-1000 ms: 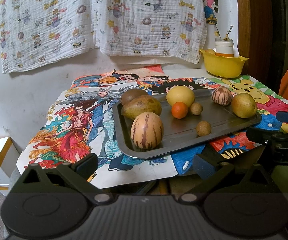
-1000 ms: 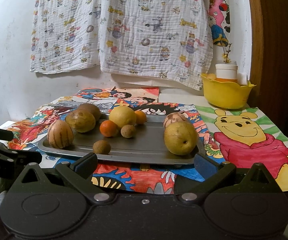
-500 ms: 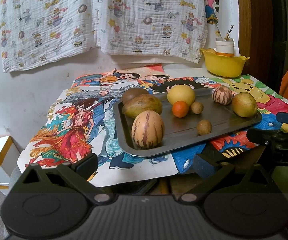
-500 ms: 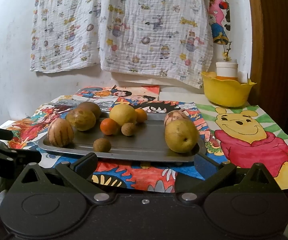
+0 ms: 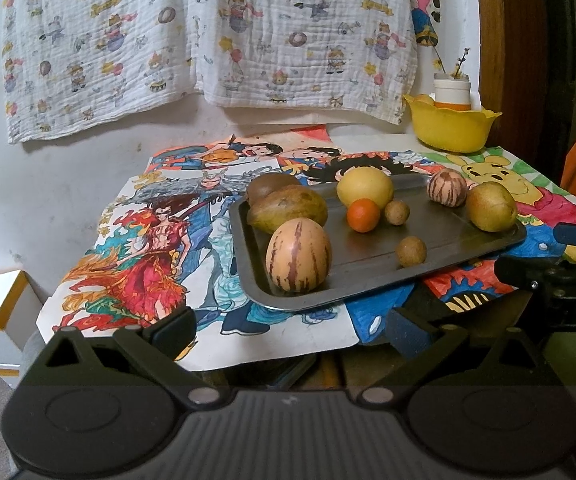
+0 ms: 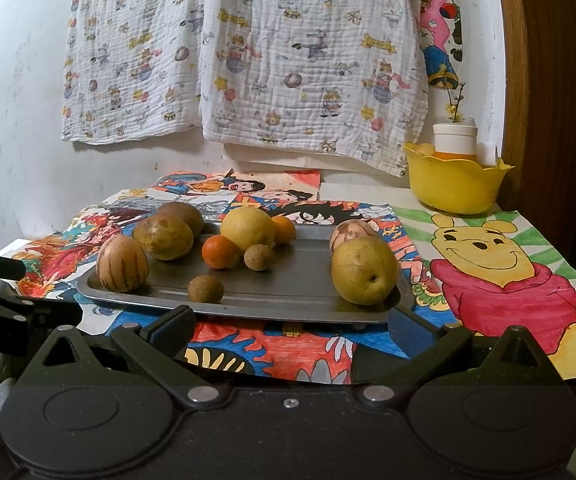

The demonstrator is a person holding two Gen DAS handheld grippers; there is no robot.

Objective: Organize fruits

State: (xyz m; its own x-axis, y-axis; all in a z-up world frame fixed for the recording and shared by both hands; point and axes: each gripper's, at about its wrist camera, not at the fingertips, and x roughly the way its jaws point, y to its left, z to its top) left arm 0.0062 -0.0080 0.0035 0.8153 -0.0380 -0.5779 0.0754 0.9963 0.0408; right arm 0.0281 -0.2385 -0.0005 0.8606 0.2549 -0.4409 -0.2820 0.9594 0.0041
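With both grippers, left [image 5: 290, 332] and right [image 6: 290, 330], spread empty short of the tray [image 6: 300, 298], reach your right straight around the pear [image 6: 364, 270].

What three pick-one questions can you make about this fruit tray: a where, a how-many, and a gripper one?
1. Where is the bowl? A on the tray B behind it, on the table C on the floor
2. How many striped fruits? A one B two C four
3. The right hand-held gripper is: A open, empty B shut on fruit C shut on the tray
Answers: B, it stands at the table's far corner; B, one at each end of the tray; A, its fingers are spread, nothing between.
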